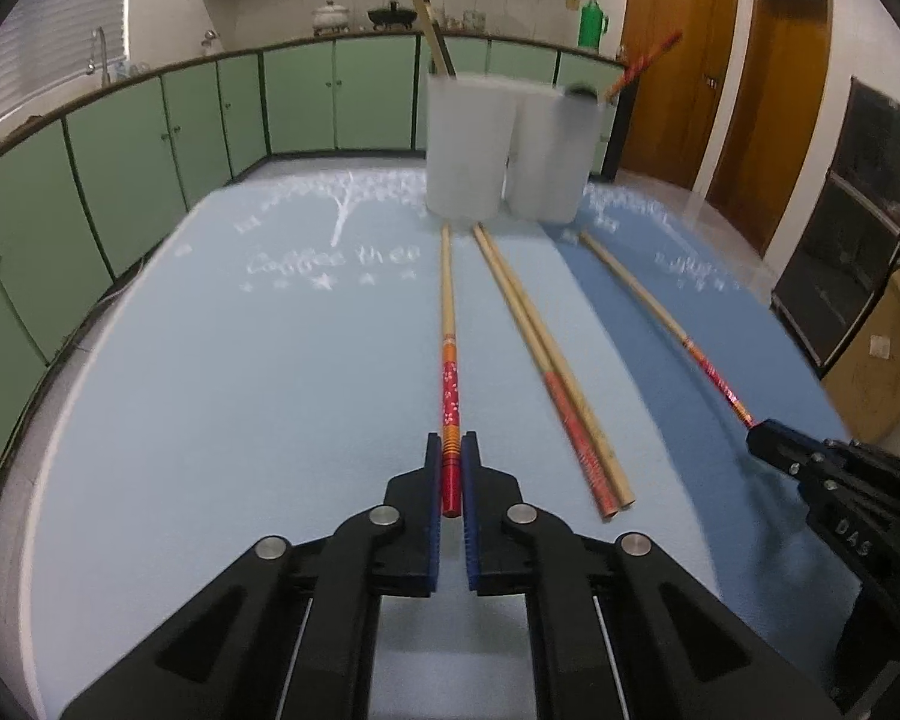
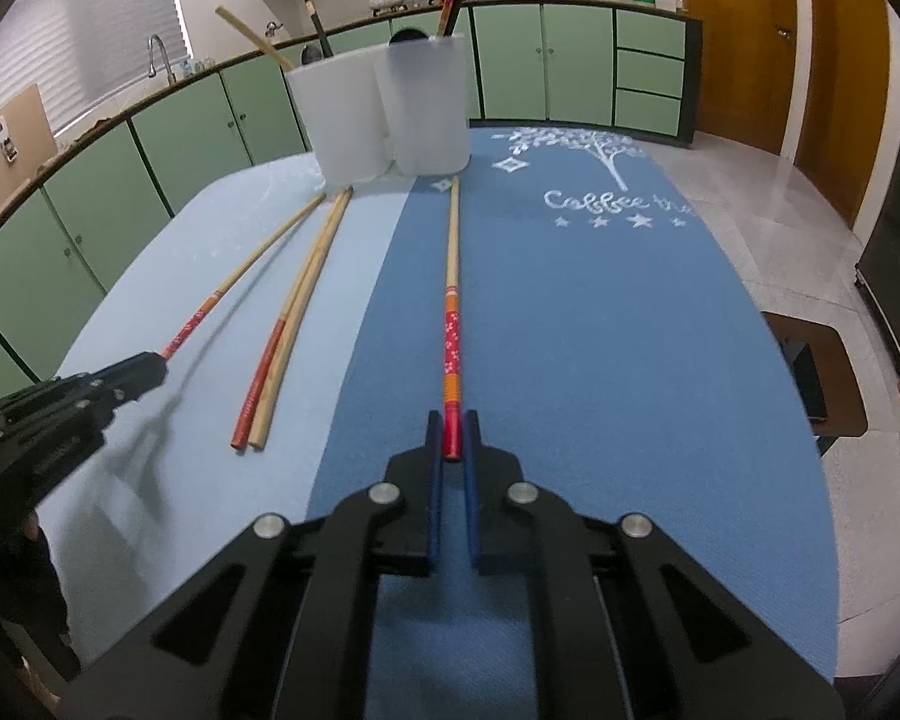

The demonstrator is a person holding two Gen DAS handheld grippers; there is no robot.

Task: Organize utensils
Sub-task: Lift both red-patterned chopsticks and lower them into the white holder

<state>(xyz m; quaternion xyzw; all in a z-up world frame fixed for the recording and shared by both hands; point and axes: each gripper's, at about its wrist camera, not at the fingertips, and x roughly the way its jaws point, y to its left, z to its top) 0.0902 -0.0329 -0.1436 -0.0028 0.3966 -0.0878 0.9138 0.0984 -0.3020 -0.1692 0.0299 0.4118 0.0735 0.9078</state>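
Left to right, relative to the two cups (image 1: 504, 150): left gripper (image 1: 451, 468) clamped on a chopstick (image 1: 448, 324) lying before them; loose pair (image 1: 540, 354) unsorted between; right gripper (image 2: 452, 438) clamped on another chopstick (image 2: 452, 300). A few already stand in the cups; four remain.

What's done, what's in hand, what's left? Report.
Done: some chopsticks stand in the two cups. In hand: left claw shut on a red-ended chopstick, right claw on a matching chopstick. Left: the loose pair lying between them.
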